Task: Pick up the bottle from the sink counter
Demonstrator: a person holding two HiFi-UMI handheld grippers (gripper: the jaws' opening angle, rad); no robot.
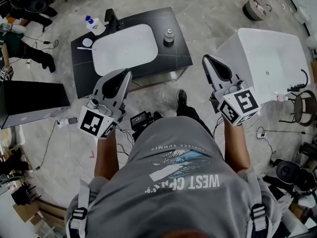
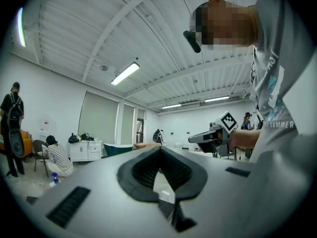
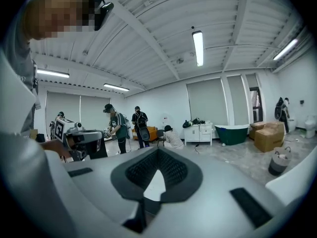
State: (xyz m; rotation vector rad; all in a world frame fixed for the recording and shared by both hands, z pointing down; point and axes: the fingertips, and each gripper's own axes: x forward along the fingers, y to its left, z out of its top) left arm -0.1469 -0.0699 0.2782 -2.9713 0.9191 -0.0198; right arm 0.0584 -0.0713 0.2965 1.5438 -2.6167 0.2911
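Observation:
In the head view a dark sink counter [image 1: 83, 78] with a white basin [image 1: 125, 48] stands ahead on the floor. A white bottle with a blue cap [image 1: 95, 26] sits at its far left corner. A small grey bottle [image 1: 169, 35] stands to the right of the basin. My left gripper [image 1: 128, 74] is shut and empty, its tip over the counter's near edge. Shut and empty too, my right gripper [image 1: 205, 58] hangs just right of the counter. Neither gripper view shows the counter. Each shows its own closed jaws [image 2: 159, 150] [image 3: 158, 151] and the room beyond.
A white bathtub [image 1: 277, 58] stands to the right of the counter, a black flat case [image 1: 29, 100] to the left. A black faucet [image 1: 111, 19] and a small white dish [image 1: 87, 42] sit by the basin. Cables lie on the floor. Several people [image 3: 116, 128] stand farther off.

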